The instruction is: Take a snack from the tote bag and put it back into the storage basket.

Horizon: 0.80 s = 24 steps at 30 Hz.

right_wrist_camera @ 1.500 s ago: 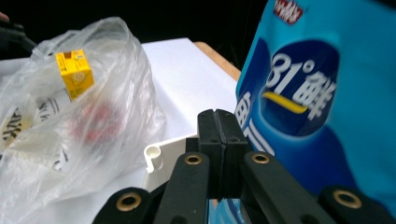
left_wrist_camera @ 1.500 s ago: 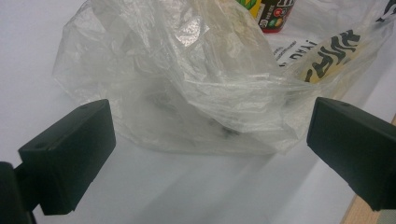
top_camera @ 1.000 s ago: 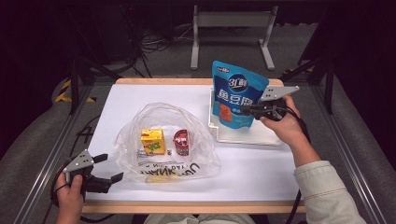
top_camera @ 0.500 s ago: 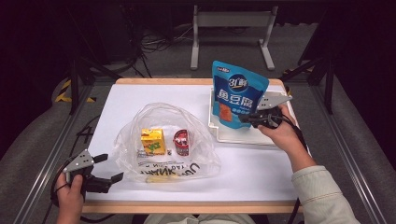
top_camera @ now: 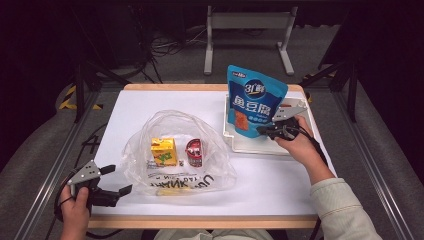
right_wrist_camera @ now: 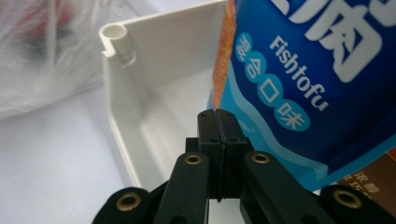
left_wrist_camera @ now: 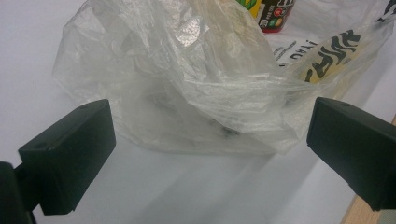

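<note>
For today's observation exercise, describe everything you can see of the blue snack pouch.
The blue snack pouch is a glossy, foil-like packet with large white characters, the word "Fishtofu" and an orange food picture. It stands upright, slightly tilted, with its bottom in the white tray at the table's far right. The right tongs, jaws pressed together, meet its lower corner; whether they pinch it is unclear. It looks sealed and full.

A white table (top_camera: 280, 185) with a wooden edge carried two things. A clear plastic bag (top_camera: 175, 150) lay crumpled on its left half, and a white tray (top_camera: 250, 146) sat just beside it toward the right.
</note>
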Each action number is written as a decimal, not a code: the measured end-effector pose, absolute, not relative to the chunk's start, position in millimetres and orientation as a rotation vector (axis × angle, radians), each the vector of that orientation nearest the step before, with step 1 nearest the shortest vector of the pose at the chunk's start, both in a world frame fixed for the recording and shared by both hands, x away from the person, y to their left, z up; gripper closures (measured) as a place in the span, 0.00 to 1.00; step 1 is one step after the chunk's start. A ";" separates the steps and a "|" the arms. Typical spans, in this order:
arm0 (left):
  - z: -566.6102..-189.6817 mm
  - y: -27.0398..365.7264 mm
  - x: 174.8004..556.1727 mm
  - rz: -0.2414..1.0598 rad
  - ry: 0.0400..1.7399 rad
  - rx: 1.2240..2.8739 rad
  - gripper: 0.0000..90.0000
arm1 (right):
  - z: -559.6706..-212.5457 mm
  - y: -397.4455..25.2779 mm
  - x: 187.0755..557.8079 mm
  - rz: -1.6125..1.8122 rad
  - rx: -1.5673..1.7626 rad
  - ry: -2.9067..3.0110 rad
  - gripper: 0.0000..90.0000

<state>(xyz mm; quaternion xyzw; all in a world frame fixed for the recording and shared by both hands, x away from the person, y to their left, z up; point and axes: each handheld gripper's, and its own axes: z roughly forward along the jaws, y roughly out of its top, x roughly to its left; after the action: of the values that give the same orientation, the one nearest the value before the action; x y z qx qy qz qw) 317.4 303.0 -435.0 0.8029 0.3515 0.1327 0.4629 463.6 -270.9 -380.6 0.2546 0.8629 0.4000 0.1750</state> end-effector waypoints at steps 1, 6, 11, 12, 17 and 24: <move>-435.0 303.0 317.4 0.326 0.864 1.974 0.02 | -382.3 -271.1 464.7 1.125 0.729 2.439 1.00; -435.1 302.0 317.5 0.323 0.860 1.977 0.02 | -390.7 -275.0 471.1 1.071 0.776 2.424 1.00; -435.3 302.2 317.4 0.323 0.868 1.968 0.02 | -396.6 -278.9 475.1 1.068 0.808 2.415 1.00; -435.3 302.3 317.6 0.324 0.866 1.969 0.02 | -397.9 -279.0 475.7 1.055 0.813 2.413 1.00; -435.0 302.3 317.4 0.324 0.863 1.974 0.02 | -401.5 -279.3 479.1 1.027 0.839 2.406 1.00; -435.0 302.2 317.3 0.323 0.866 1.973 0.02 | -404.1 -282.8 485.0 1.020 0.892 2.379 1.00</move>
<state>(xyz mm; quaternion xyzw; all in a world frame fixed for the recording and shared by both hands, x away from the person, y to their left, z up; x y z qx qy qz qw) 317.3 302.2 -435.0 0.8025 0.3525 0.1316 0.4631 485.0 -282.8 -404.1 0.3193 0.8514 0.3648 0.2004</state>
